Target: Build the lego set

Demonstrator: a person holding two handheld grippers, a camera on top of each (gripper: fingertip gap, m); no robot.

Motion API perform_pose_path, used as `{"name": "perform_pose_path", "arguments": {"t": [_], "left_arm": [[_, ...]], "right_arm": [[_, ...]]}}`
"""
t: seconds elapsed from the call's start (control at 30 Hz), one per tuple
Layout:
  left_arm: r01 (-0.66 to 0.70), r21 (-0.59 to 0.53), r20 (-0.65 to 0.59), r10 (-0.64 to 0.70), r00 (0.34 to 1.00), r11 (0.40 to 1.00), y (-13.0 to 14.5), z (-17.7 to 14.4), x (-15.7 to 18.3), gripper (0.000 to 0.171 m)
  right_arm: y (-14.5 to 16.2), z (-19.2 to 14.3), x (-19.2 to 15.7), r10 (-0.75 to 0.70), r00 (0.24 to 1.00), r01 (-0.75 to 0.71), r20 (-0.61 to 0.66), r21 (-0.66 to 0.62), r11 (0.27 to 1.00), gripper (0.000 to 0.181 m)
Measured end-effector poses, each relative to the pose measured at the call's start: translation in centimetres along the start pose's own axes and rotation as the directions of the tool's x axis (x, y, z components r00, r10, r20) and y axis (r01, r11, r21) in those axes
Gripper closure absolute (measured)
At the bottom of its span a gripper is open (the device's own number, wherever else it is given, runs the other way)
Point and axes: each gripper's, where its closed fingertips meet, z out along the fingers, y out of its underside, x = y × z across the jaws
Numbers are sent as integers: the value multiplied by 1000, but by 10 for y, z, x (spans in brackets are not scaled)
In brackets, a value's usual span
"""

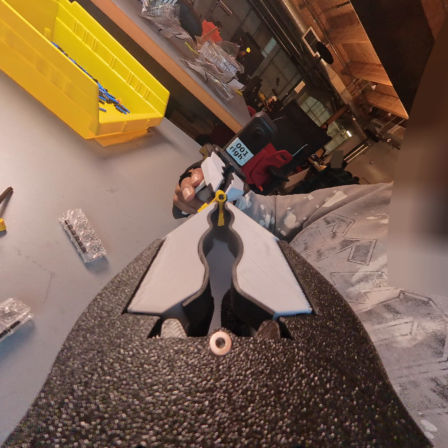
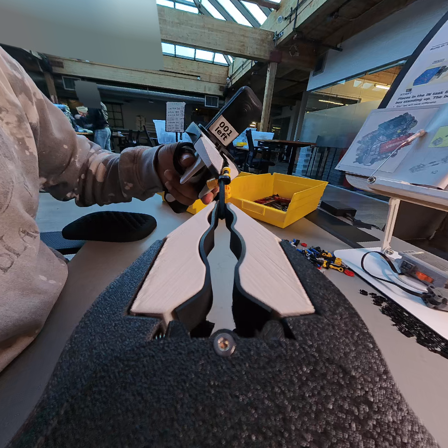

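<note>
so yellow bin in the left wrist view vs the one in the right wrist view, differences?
Left-view yellow bin holds blue and black pieces; right-view yellow bin holds red and dark ones. The left-view bin sits among other yellow bins; the right-view bin stands behind the left gripper. Both are open-topped on the table.

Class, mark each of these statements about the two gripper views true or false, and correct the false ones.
1. The left gripper is shut on a small yellow part. True.
2. The right gripper is wide open and holds nothing. False: it is shut on a thin black part.
3. The two grippers meet tip to tip above the table. True.
4. The bin beyond the grippers in the right wrist view is red. False: it is yellow, with small parts inside.
5. A clear plastic block lies on the table in the left wrist view. True.
</note>
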Motion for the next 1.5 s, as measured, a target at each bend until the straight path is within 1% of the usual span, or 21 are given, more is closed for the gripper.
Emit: {"name": "perform_pose_path", "arguments": {"t": [0.1,0.23,0.3,0.43,0.53,0.6,0.7,0.87,0.97,1.0,1.1,1.17,1.3,1.4,1.5], "left_arm": [[52,-6,-7,-52,999,999,-1,0,-1,169],[126,-19,-23,-126,992,992,0,-1,-1,169],[169,-30,-25,-170,985,985,0,-2,-3,169],[234,-59,-11,-235,972,970,0,-4,-7,169],[265,-88,11,-266,964,960,1,-5,-8,168],[275,-97,31,-273,962,957,0,-6,-9,168],[263,-106,58,-258,964,959,-4,-5,-9,166],[179,-119,87,-169,982,977,-11,0,-2,153],[74,-154,129,-54,990,985,-12,3,4,145],[32,-160,133,-10,991,987,-13,4,10,140],[-67,-196,142,96,985,978,-12,10,24,134],[-112,-211,153,146,977,971,-10,12,27,133],[-152,-195,116,177,977,969,-11,15,35,133],[-238,-217,104,264,959,947,-9,17,40,134],[-317,-230,81,343,936,920,-9,17,49,135]], "right_arm": [[0,0,1,-46,999,45,-23,-12,999,177],[3,2,2,-172,982,168,-73,-57,984,177],[5,3,3,-258,960,250,-107,-90,964,177],[7,5,5,-408,897,384,-169,-159,909,178],[10,7,7,-559,803,510,-206,-246,824,177],[10,7,9,-604,764,545,-227,-274,792,177],[8,7,11,-581,773,524,-255,-261,811,177],[2,3,16,-535,790,486,-300,-226,844,177],[-2,2,17,-514,796,472,-320,-204,858,177],[-4,1,17,-505,799,467,-327,-193,863,177],[-11,0,17,-457,818,433,-349,-147,889,177],[-15,-1,16,-432,829,419,-354,-119,900,178],[-22,-3,15,-391,847,392,-360,-73,917,178],[-26,-5,15,-361,859,372,-364,-42,927,177],[-34,-8,15,-277,891,309,-361,35,950,177]]}}
